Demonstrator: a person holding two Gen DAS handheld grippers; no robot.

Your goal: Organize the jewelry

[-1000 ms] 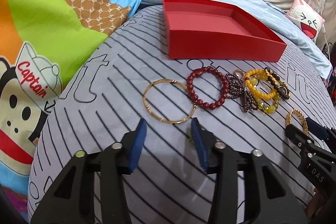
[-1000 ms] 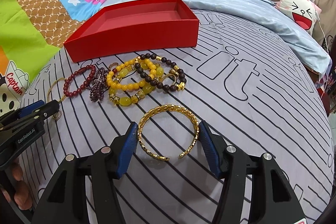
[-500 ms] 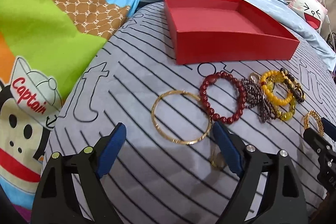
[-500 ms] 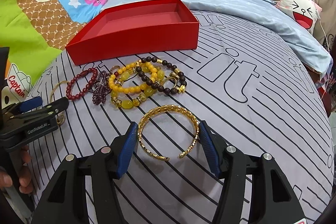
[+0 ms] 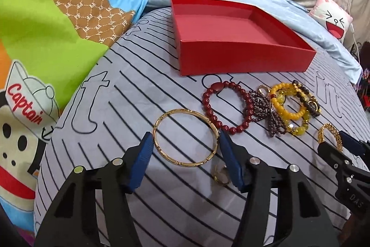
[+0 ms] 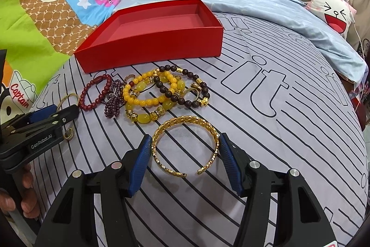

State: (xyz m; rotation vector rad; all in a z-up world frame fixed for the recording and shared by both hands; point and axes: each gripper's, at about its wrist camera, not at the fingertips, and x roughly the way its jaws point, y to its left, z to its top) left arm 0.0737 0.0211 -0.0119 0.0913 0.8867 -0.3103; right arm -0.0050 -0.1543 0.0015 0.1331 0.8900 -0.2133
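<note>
Left tongs (image 5: 186,154): spread wide and set around the thin gold bangle (image 5: 186,138), one blue pad just beside each side of it; nothing is gripped yet.
Right tongs (image 6: 185,154): also spread, set around the open gold cuff (image 6: 185,145), pads just beside its rim, cuff flat on the bed.
What just changed: a second ago the left tongs were much narrower and parked short of the bangle; since then they've been opened up and pushed forward so the bangle is now bracketed. The right tongs haven't really been moved, same straddle on the cuff the whole time.
What that means: looks like both picks are lined up at once, so a squeeze on each side is probably all that's needed before anything gets lifted.
Red box (image 5: 231,38): sat at the far side of the striped bedsheet (image 5: 115,89), nothing seen inside it, so the sorting is judged barely started.
Other jewelry: red bead bracelet (image 5: 225,105) just right of the bangle, then a dark purple strand (image 5: 266,112), yellow bead bracelets (image 6: 148,94) and a dark brown bead bracelet (image 6: 182,87) piled together nearer the box.
Small ring (image 5: 220,175): lying near the left tongs' right pad; could get nudged.
Watch out: thin bangle may be flipped or slid when pinched flat on soft fabric.
</note>
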